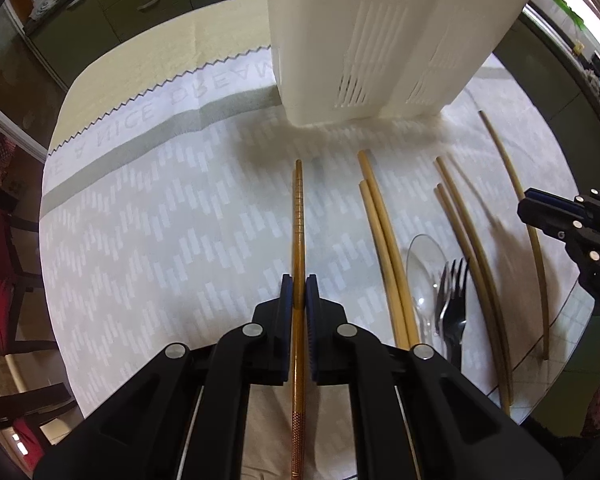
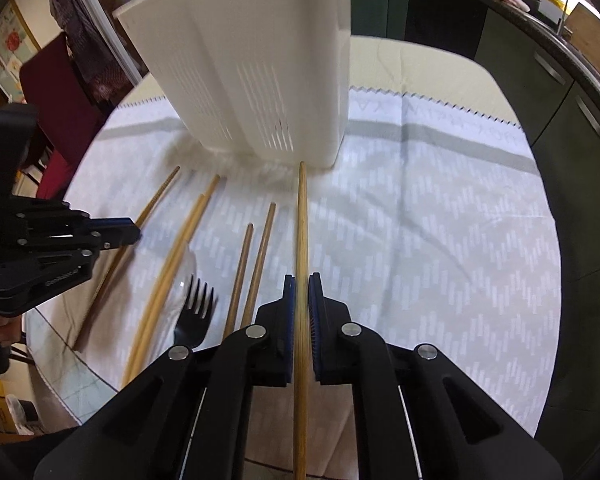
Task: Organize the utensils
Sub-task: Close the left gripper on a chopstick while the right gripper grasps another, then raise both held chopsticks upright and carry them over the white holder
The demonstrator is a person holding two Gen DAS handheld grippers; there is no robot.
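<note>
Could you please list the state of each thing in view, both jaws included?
Left gripper: jaws shut on the ridged brown chopstick.
Right gripper: jaws shut on the plain wooden chopstick.
White utensil holder: upright on the cloth.
Black fork: lying flat.
Clear spoon: lying flat beside the fork.
Two pale chopsticks: lying side by side.

Chopsticks (image 1: 384,256), fork (image 1: 454,300) beside holder (image 1: 380,40)

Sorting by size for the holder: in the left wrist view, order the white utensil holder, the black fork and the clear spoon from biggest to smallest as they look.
1. White utensil holder, by far the largest.
2. Black fork and clear spoon: about alike; they overlap, so no ranking.
</note>
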